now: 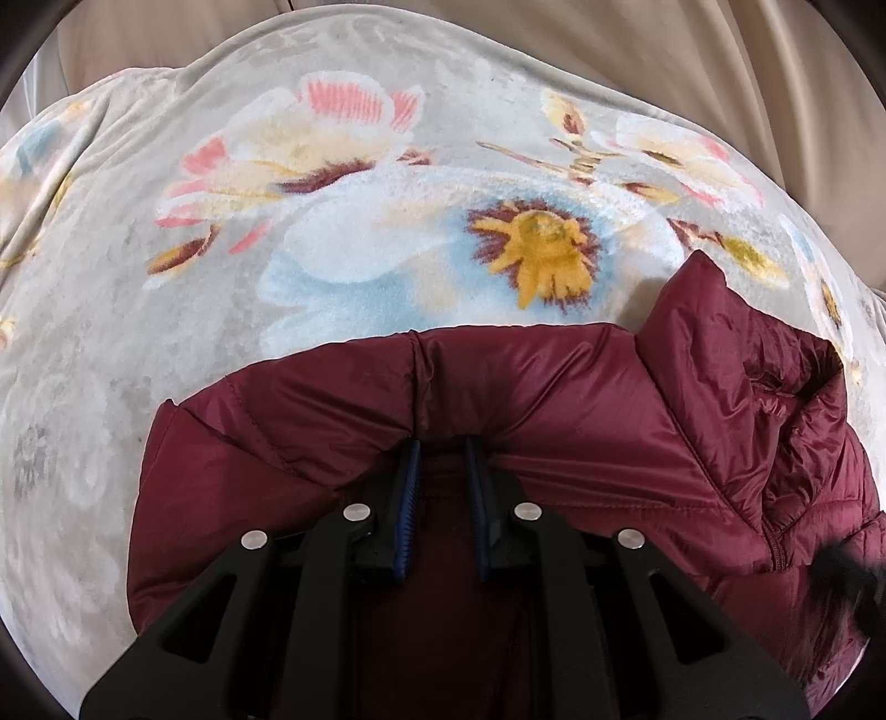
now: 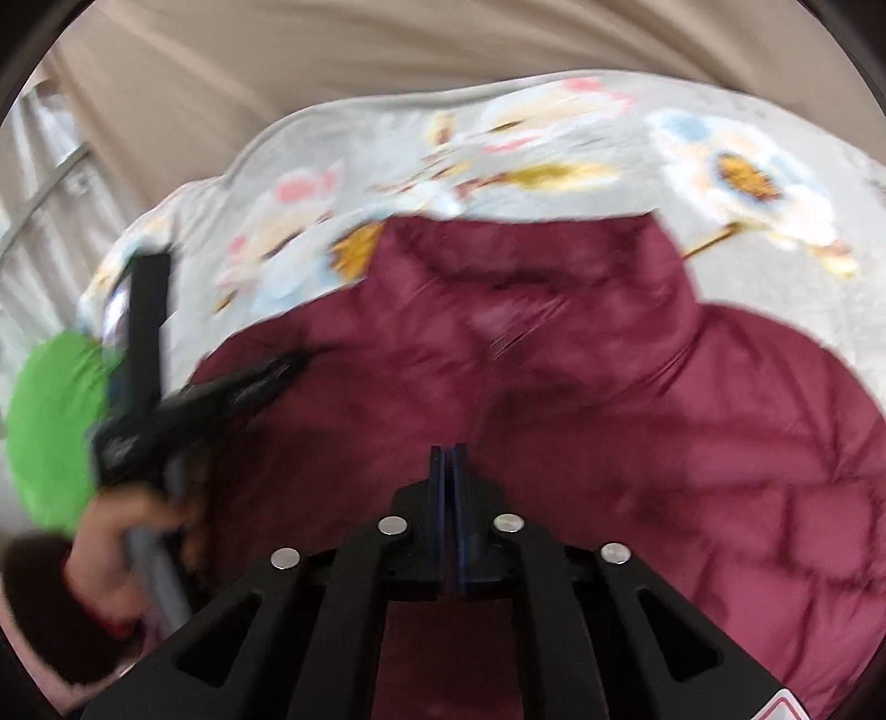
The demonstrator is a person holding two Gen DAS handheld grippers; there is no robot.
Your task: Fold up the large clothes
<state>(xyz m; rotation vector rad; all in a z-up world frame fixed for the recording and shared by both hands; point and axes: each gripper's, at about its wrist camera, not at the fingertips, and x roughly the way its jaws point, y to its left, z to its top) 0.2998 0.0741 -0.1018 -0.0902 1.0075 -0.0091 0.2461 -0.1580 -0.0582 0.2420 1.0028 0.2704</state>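
A maroon quilted puffer jacket [image 1: 581, 399] lies on a pale floral blanket [image 1: 343, 260]. My left gripper [image 1: 441, 443] is shut on a pinched fold near the jacket's left edge, with cloth bunched between its blue pads. In the blurred right wrist view the jacket [image 2: 637, 399] fills the middle, its collar towards the far side. My right gripper [image 2: 449, 448] hovers over the jacket's near middle with its pads pressed together and nothing visible between them. The left gripper [image 2: 293, 357] also shows there at the left, held by a hand [image 2: 111, 548].
The blanket [image 2: 747, 266] spreads well past the jacket on the far side and to both sides. Beige draped fabric [image 1: 664, 50] hangs behind it. A bright green object [image 2: 50, 432] sits at the left edge, beside the hand.
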